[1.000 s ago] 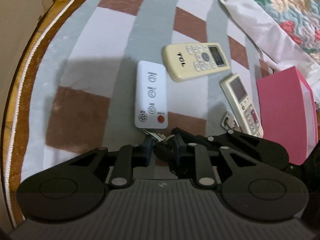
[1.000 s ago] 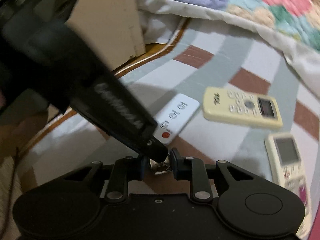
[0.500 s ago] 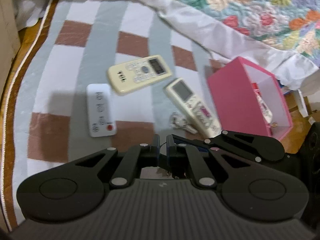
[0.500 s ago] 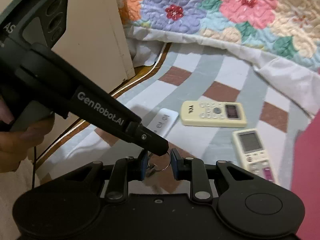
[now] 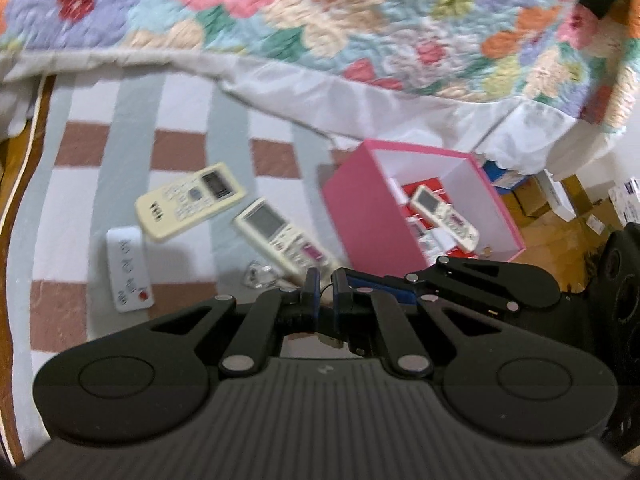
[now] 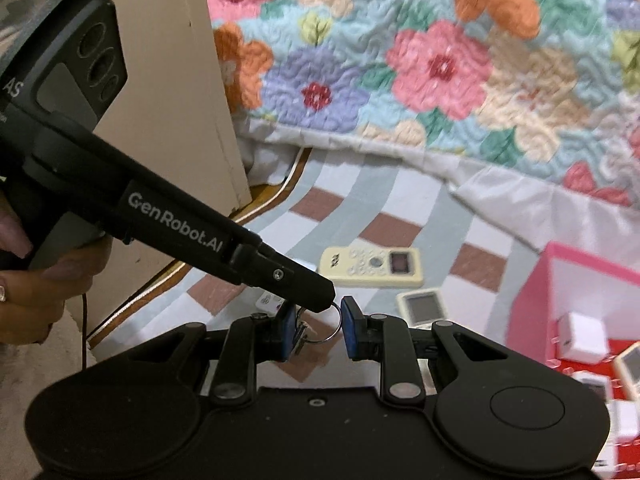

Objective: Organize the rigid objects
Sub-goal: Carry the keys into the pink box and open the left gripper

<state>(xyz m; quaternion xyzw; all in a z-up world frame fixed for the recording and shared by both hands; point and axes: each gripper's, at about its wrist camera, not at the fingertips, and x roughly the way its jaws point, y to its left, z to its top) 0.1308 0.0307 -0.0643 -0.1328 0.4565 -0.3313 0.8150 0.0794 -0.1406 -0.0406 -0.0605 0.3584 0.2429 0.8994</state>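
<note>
Your left gripper (image 5: 325,289) is clenched on a key ring (image 6: 322,326) with keys, held above the checked rug (image 5: 80,184). Your right gripper (image 6: 318,326) stands parted, fingers either side of that ring. At 11 o'clock lie three remotes: cream remote (image 5: 190,205), white remote (image 5: 129,275), grey-screen remote (image 5: 282,236). Pink box (image 5: 368,216) at 1 o'clock.

Quilted bedspread (image 5: 360,20): pink, orange, lilac flowers on pale blue
Flat woven rug (image 5: 80,184): grey, white, brown checks
Open square box (image 5: 372,216): pink outside, white inside
Long remote control (image 5: 190,206): cream
Small slim remote (image 5: 128,270): white, red button
Gripper pads (image 6: 349,328): blue
</note>
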